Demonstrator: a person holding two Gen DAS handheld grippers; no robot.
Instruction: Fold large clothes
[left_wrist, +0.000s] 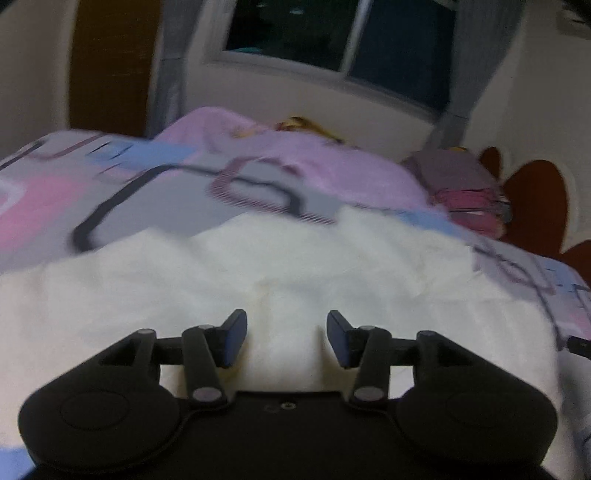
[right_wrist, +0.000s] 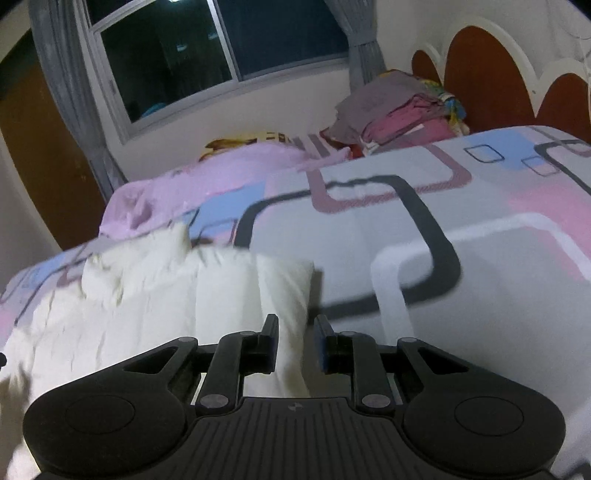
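The left claw (left_wrist: 287, 338) hovers released, jaws spread, over the white garment (left_wrist: 258, 273) lying crumpled on the bed's patterned bedsheet (left_wrist: 110, 184). The right claw (right_wrist: 295, 343) has a fold of that garment (right_wrist: 155, 295) between its part-open jaws; whether it is gripped, I cannot tell.

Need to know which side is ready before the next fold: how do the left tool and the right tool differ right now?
The left tool stands wide open, with the white garment spread in the gap, not pinched. The right tool is much narrower, closed around a fold of that garment. The left sits over the middle of the cloth; the right is at its edge, beside the bare patterned bedsheet. Both are low over the bed, pointing toward the window wall.
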